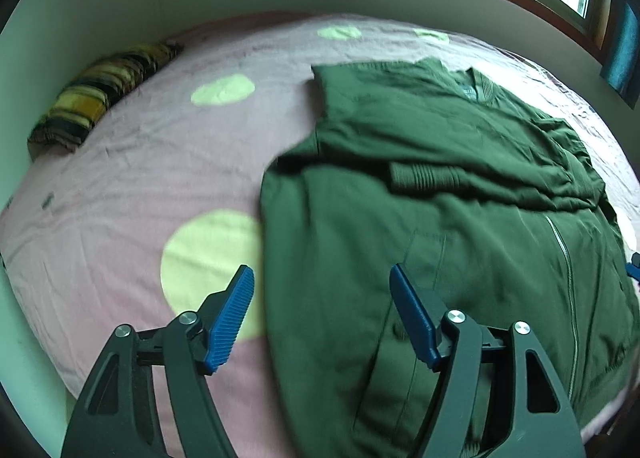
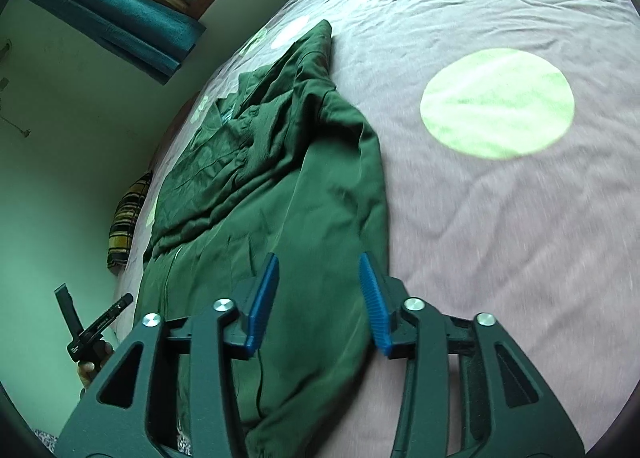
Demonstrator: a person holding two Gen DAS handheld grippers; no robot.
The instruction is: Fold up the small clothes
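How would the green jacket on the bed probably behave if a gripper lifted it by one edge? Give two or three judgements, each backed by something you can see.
The green jacket would probably droop: its folded sleeves lie in soft creases. The smooth-looking cloth may slip from the pads. The zip might stiffen that line slightly.

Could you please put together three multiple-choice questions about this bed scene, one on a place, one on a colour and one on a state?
1. Where does the striped pillow lie?
A. on the jacket
B. at the bed's edge by the wall
C. on the floor

2. What colour is the jacket?
A. dark green
B. red
C. white

3. How does the left gripper stand?
A. shut on the jacket
B. shut on the pillow
C. open, holding nothing

Answers:
1 B: it sits against the wall, apart from the jacket.
2 A: both views show dark green cloth on the pink sheet.
3 C: its blue pads are wide apart above the jacket's edge.
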